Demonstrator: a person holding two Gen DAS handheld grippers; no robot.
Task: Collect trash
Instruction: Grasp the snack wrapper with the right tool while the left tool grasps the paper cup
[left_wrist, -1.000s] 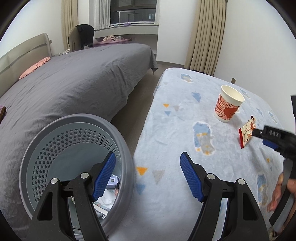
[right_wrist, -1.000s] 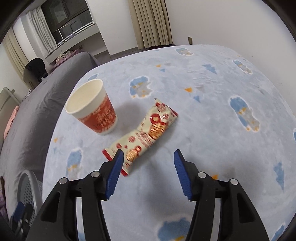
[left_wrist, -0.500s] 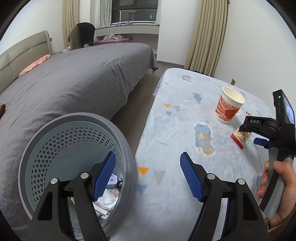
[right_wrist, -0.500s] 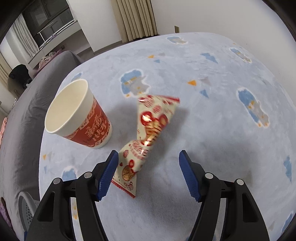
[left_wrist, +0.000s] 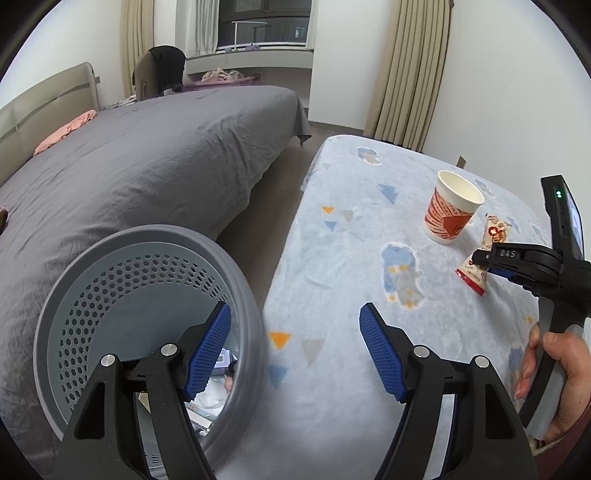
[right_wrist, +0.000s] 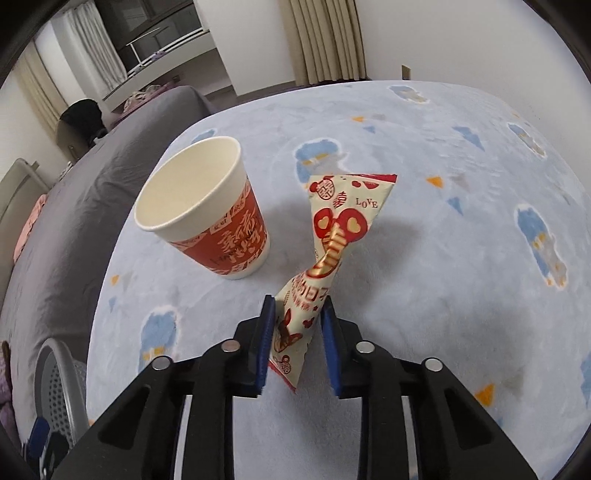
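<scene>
Left wrist view: the left gripper (left_wrist: 295, 349), fingers apart and empty, hangs over the bin (left_wrist: 147, 325), which already holds trash. Right wrist view: the right gripper (right_wrist: 297, 332) clamps the wrapper (right_wrist: 332, 254) above the blanket; the cup (right_wrist: 207, 206) remains mid-blanket.

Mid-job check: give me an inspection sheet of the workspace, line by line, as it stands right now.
Surface: light blue patterned blanket, soft and uneven.
Job's things: snack wrapper, twisted, one end lifted; red paper cup upright beside it, looks empty; grey perforated bin at the blanket's edge, some trash inside.
Clutter: nothing seen on the blanket beyond these.
Grippers: right hand-held gripper closed on the wrapper's near end; left hand-held gripper open, empty, over the bin's rim.
Cables: nothing seen.
Surroundings: grey bed, beige curtains, white walls.
</scene>
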